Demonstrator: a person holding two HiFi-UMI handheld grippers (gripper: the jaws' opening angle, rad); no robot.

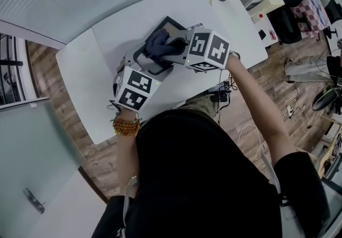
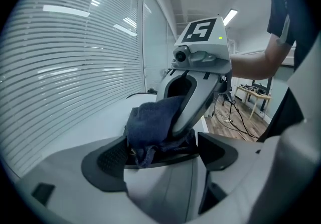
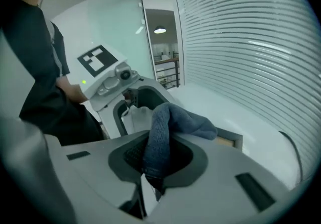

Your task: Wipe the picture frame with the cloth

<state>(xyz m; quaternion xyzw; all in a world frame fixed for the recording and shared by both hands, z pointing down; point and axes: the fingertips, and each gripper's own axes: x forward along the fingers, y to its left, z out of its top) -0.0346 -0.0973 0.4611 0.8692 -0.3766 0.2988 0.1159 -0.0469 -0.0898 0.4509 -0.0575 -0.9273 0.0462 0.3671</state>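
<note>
On white bench (image 1: 107, 39), one rectangular picture frame (image 1: 172, 22), dark rim, tan inside. Bunched on top, one soft blue terry cloth (image 1: 160, 42). Two grippers meeting over it: right gripper (image 3: 159, 157) reaching in, fingers clenched on a cloth fold; left gripper (image 2: 160, 156) low opposite, fingers grasping the frame's edge.

The cloth (image 1: 160, 44) and right tool (image 1: 172, 46) cover most of the picture frame (image 1: 170, 20), so its face hardly shows.
</note>
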